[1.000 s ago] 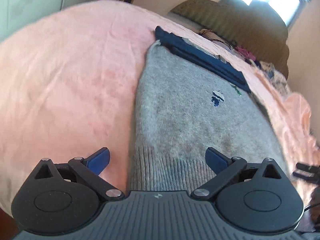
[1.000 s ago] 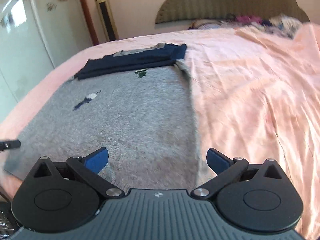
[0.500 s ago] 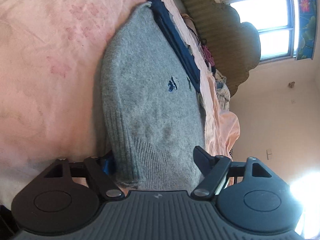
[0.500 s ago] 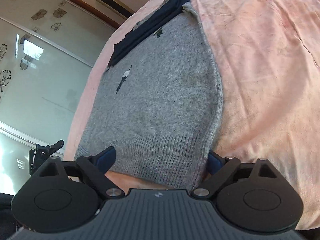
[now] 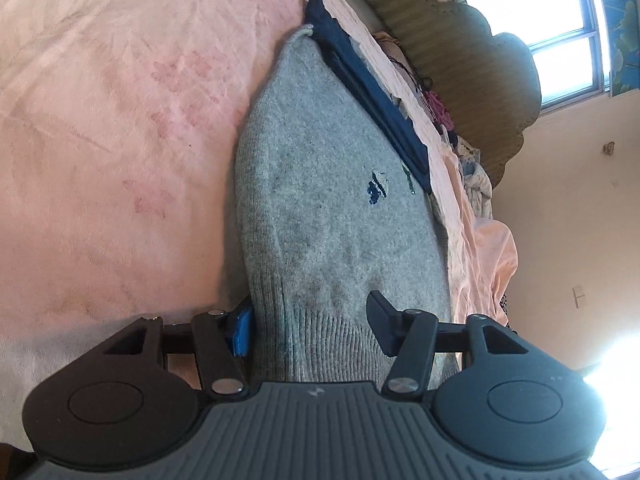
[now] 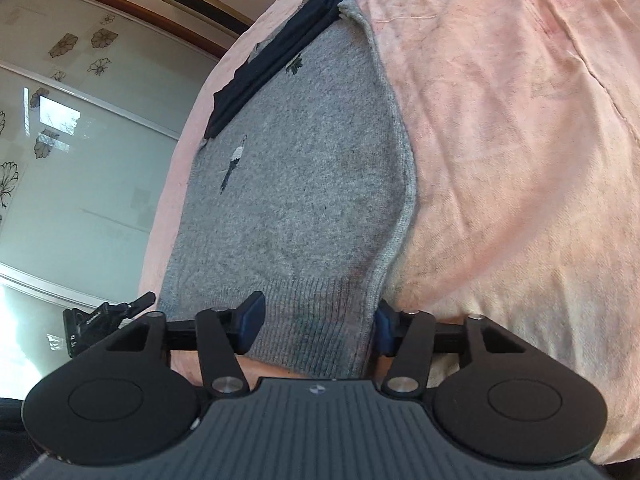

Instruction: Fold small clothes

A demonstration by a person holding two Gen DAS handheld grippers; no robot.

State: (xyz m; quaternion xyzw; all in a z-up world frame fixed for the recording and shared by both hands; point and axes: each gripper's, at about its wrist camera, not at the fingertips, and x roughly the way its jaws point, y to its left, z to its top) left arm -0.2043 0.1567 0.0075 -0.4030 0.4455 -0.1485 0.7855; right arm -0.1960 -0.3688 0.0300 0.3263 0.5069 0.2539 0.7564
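Grey sweaters (image 5: pixel 332 216): one, flat on pink bedsheet (image 5: pixel 104 128).
Navy garments (image 5: pixel 372 92): one, folded.
Left gripper (image 5: pixel 310 326): closing, hem corner between jaws.
Right gripper (image 6: pixel 318 322): closing, hem corner between jaws.

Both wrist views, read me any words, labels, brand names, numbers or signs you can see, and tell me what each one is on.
No text reads clearly in either view.
Grey sweater: small embroidered motifs, pictures only, no letters.
Left gripper body: a small pale emblem, no words.
Right gripper body: a small round emblem, no words.
Black device at the bed edge: white print, too small to read.
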